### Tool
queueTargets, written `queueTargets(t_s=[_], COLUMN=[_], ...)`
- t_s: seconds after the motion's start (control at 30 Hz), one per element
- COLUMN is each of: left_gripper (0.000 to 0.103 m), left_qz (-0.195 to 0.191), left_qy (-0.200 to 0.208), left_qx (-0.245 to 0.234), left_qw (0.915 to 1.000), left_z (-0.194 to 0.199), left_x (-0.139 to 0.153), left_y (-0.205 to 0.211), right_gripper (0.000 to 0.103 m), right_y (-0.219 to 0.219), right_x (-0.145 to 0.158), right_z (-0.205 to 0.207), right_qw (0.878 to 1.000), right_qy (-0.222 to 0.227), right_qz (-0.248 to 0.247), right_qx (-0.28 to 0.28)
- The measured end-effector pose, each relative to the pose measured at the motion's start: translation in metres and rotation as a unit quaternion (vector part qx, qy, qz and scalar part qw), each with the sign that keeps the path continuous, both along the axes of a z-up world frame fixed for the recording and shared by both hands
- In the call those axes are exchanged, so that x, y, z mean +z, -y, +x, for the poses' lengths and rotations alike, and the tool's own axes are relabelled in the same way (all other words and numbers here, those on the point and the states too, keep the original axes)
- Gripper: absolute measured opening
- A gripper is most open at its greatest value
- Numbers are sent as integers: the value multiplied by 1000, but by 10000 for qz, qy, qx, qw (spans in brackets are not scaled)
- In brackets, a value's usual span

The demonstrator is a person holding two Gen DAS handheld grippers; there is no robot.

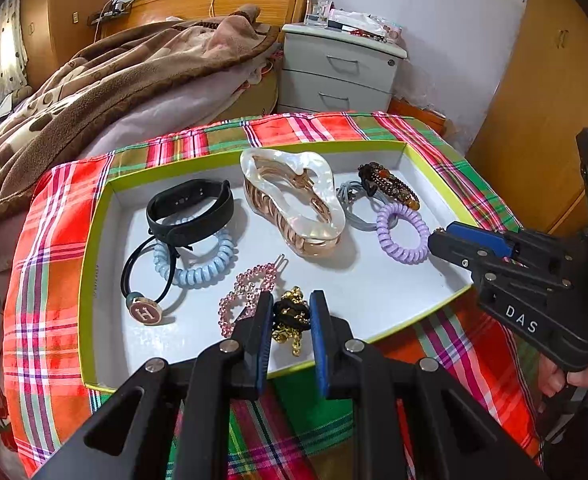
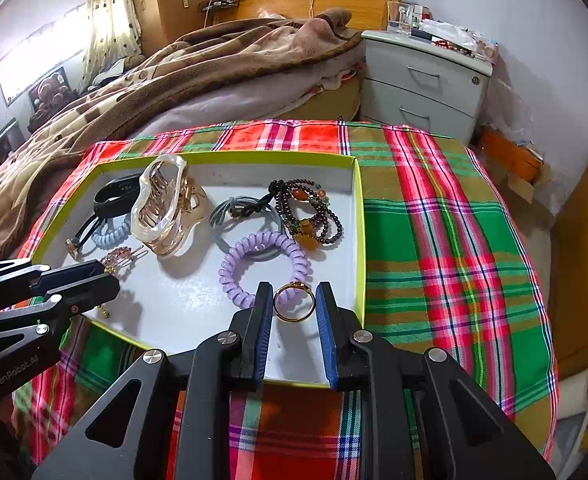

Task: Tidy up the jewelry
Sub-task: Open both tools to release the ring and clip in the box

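Note:
A white tray with a lime rim [image 1: 88, 280] [image 2: 359, 240] lies on the plaid cloth and holds several pieces. My left gripper [image 1: 292, 300] is shut on a black hair tie with a gold chain [image 1: 290, 318], low over the tray's near edge beside a pink rhinestone clip [image 1: 250, 284]. My right gripper [image 2: 294, 292] is shut on a gold ring [image 2: 295, 320], just above the tray floor near a purple coil tie [image 2: 264, 264]. Each gripper shows in the other's view: the right gripper [image 1: 439, 238] at the tray's right edge, the left gripper [image 2: 110, 276] at its left.
In the tray lie a pearl claw clip [image 1: 294, 204], a black band [image 1: 190, 208], a blue coil tie [image 1: 198, 264], an H-charm elastic [image 1: 146, 312], a grey elastic [image 2: 246, 220] and a beaded bracelet [image 2: 309, 216]. A bed [image 1: 114, 72] and nightstand [image 1: 337, 72] stand behind.

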State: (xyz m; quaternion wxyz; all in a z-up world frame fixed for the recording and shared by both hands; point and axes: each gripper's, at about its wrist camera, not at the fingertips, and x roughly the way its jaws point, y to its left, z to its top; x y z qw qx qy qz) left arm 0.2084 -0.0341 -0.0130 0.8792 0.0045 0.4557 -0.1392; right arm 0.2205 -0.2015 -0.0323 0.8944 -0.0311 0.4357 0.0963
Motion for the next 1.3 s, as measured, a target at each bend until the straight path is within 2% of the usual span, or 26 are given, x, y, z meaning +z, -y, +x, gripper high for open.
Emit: queueTargets(t_s=[0.33,0.5,0.67,1.0,1.17,1.2,1.23,1.3], left_gripper=[20,27,31,39,40,40,40,40], left_qz=[-29,-52,-45,6,119,173,217,218], left_qy=[-46,-54,-13,267,466,516,545,616], left_qx=[28,24,48,329,589,622,664,729], left_qw=[10000,10000,10000,9991,9971,9966,9961,9952], left_z=[3,2,-2,-22,-36,-38,-41,-46], left_x=[-1,0,3,18,25,26,27,30], left_y=[-1,0,1,-2,-5,-5,-5,-6], right_gripper=[23,28,29,31,31,32,39,46], right_y=[-2,-1,0,3,-5,-6,-6,-10], right_x=[1,1,3,21,29,31,32,34], right_z=[2,1,-2,-26,-47,-51,-52,-60], right_qw=[10000,10000,9999,9982,9970,9966,9963,9956], right_qy=[2,-14,53,392,638,686,718,807], right_qz=[-47,87,137,396,313,310,330,355], right_qx=[-40,-19,-71,-231,-302,-326,-330,-318])
